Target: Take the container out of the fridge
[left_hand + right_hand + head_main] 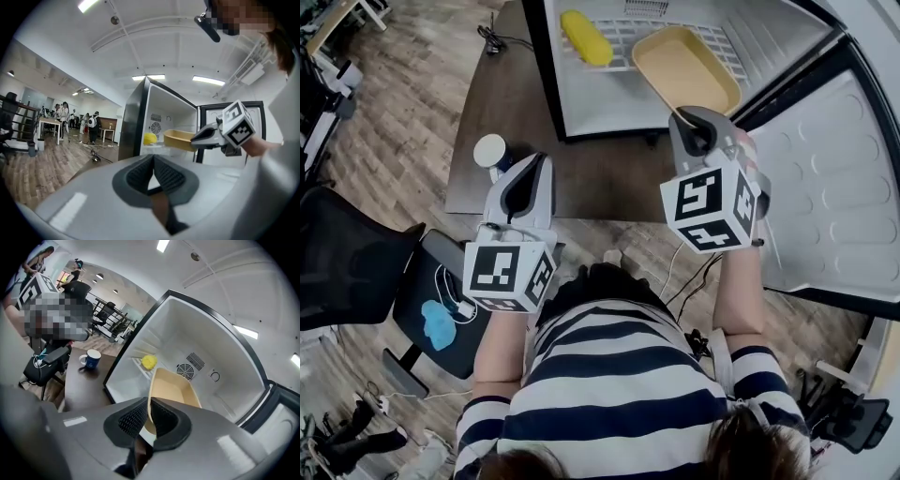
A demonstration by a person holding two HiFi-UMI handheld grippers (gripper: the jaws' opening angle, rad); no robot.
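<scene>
Arms in a striped shirt reach forward, one gripper in each hand. The left gripper hangs over the near part of the table, its jaws pressed together on nothing. The right gripper is farther forward, at the mouth of the fridge, and its jaws pinch the rim of the container at its near end.

The container is a shallow tan tray, rectangular with rounded corners, open side up. Its long axis runs from the gripper away into the fridge, slanting a little to the left in the head view. Its far part lies over the white wire shelf; whether it rests there or is lifted clear I cannot tell. Left of it on the shelf lies a yellow lump, near but apart.

The fridge is small, white inside with a black frame, and stands on the dark brown table. Its door is swung wide open to the right. A round vent sits in the rear wall. A mug stands on the table left of the fridge, just beside the left gripper.

Around the table is a wood floor, with a black chair at the left. Farther off, the left gripper view shows desks and standing people under strip lights.
</scene>
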